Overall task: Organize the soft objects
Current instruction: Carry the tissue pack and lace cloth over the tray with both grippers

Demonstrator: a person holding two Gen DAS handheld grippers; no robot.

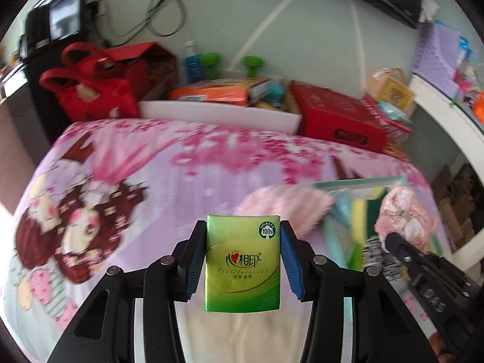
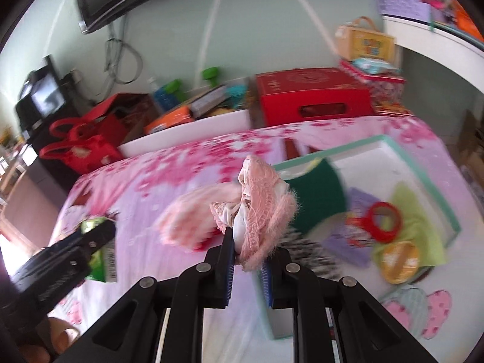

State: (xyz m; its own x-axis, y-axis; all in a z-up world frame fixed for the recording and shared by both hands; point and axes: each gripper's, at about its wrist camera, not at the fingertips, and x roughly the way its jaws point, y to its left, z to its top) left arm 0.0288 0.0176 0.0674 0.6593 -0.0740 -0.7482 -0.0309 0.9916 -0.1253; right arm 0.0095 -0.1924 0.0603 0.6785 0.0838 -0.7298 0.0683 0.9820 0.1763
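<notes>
With my left gripper pinching the green tissue pack and my right gripper clamping the pink lace cloth, I'd carry both rightward over the teal-rimmed box, releasing low.

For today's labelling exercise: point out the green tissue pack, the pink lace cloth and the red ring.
green tissue pack (image 1: pixel 243 261), left wrist view, middle of its printed front.
pink lace cloth (image 2: pixel 261 211), right wrist view, centre of the bunched lace.
red ring (image 2: pixel 383 233), right wrist view, lower band.
</notes>
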